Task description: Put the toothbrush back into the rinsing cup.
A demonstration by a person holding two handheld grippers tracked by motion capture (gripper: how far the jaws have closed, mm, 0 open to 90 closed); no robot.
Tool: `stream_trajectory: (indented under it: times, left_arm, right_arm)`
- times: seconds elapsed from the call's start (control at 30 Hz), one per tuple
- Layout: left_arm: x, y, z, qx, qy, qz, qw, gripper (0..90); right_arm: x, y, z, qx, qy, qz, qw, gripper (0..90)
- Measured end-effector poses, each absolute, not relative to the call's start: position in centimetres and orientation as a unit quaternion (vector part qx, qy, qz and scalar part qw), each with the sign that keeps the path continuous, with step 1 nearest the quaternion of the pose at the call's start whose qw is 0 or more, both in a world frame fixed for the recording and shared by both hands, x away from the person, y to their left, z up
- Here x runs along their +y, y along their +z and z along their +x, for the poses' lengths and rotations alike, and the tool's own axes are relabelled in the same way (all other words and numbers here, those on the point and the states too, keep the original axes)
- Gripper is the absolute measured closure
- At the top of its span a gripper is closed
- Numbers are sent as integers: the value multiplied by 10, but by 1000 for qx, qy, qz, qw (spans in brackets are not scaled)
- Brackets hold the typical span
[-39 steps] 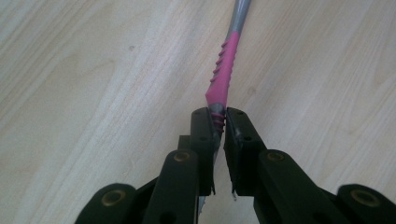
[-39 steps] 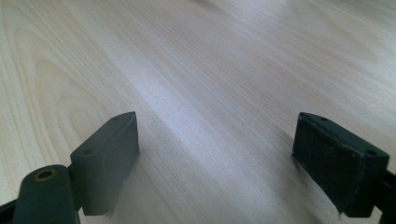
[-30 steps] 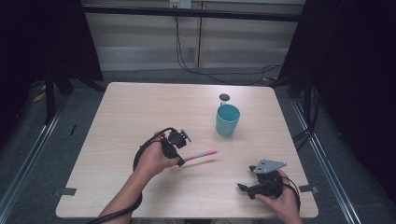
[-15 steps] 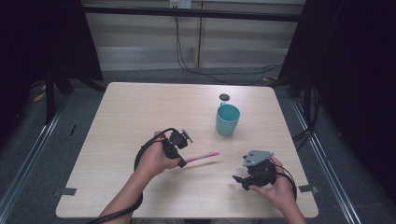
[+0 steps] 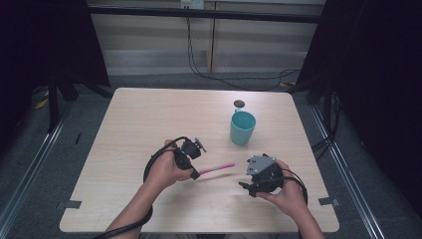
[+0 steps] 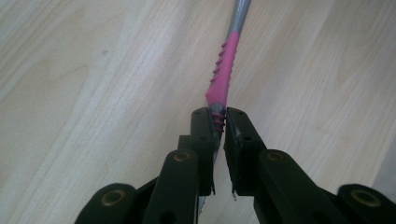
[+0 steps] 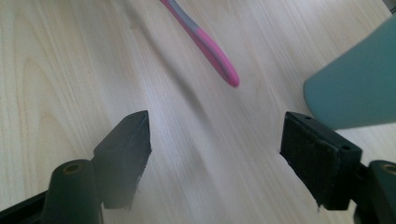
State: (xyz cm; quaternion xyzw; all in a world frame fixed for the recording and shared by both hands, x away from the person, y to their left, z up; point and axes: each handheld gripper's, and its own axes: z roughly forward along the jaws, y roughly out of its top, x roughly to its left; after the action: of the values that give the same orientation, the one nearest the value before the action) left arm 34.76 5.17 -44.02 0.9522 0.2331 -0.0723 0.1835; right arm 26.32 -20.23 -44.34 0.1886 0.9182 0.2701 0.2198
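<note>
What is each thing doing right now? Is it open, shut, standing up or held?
Pink toothbrush: held by one end in the left claw, its far end free.
Left claw: shut on the toothbrush.
Right claw: open, nothing between its jaws, which have just been closing a little.
Teal cup: standing upright on the table, mouth open at the top.

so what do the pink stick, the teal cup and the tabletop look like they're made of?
Pink stick: likely a plastic handle with a rubbery pink ribbed grip and a grey core, possibly a toothbrush; matte, moulded ridges. It is clamped in the left tool.
Teal cup: probably plastic, with a smooth, even colour and a dull sheen.
Tabletop: light wood or wood-look laminate, with visible grain lines and a flat, satin finish.
</note>
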Motion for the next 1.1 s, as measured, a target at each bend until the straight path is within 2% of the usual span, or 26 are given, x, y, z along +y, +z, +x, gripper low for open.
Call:
stream_trajectory:
  times: [0.2, 0.53, 0.87, 1.0, 1.03, 1.1]
  left_arm:
    - [47, -439, 345, 231, -72, 953, 184, 825]
    - [36, -440, 343, 214, -83, 955, 189, 825]
    - [32, -432, 340, 192, -79, 959, 194, 825]
    - [32, -429, 338, 183, -75, 960, 197, 825]
    - [32, -429, 338, 177, -78, 961, 197, 825]
    - [32, -430, 338, 176, -79, 961, 200, 824]
  right_arm:
    - [-191, -442, 266, 924, 263, 161, 223, 276]
    - [-176, -443, 274, 936, 236, 128, 226, 421]
    - [-167, -447, 286, 952, 199, 117, 201, 541]
    - [-166, -449, 289, 955, 194, 114, 192, 648]
    - [-167, -448, 290, 956, 195, 119, 187, 739]
    - [-167, -448, 291, 957, 196, 113, 181, 746]
